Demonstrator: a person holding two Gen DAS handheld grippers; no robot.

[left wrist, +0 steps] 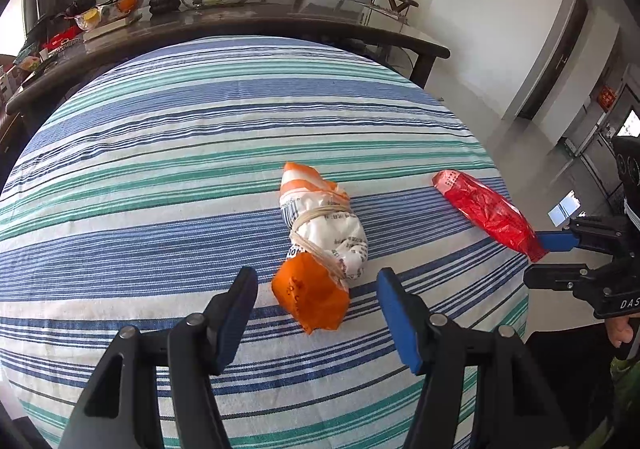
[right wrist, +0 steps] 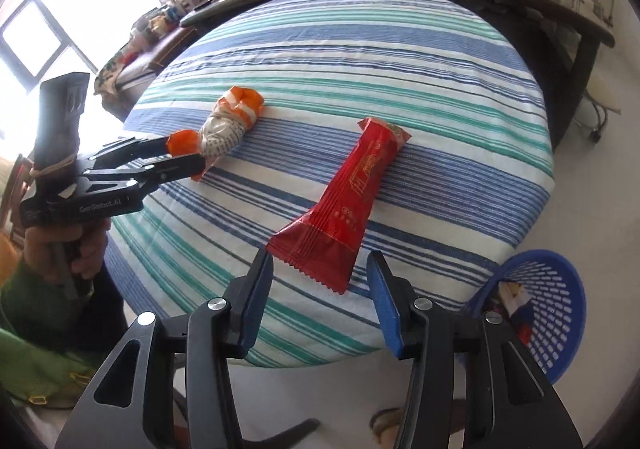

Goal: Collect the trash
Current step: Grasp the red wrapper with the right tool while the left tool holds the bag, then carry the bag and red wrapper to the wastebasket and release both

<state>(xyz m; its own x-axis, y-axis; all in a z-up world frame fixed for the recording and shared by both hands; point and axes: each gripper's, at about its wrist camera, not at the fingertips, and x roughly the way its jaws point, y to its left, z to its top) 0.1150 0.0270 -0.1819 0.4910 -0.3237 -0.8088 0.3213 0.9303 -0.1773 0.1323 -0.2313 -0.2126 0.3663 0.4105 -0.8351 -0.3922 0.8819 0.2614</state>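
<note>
The far jaw of the left hand-held gripper [left wrist: 316,301] is partly hidden behind the orange end of the bundle in the right wrist view. The left wrist view shows its jaws apart, straddling that orange end without pressing on it. The orange-and-white bundle [left wrist: 320,237] – tied with string, its print too small to read – lies on the striped cloth [left wrist: 200,153] of the counter. The right hand-held gripper [right wrist: 320,289] also stands with jaws apart, at the crimped near end of the red wrapper [right wrist: 348,201], which lies flat near the counter edge. A blue basket [right wrist: 552,309] sits on the floor – cut off by the gripper; it holds a packet [right wrist: 516,297] that is hard to make out.
</note>
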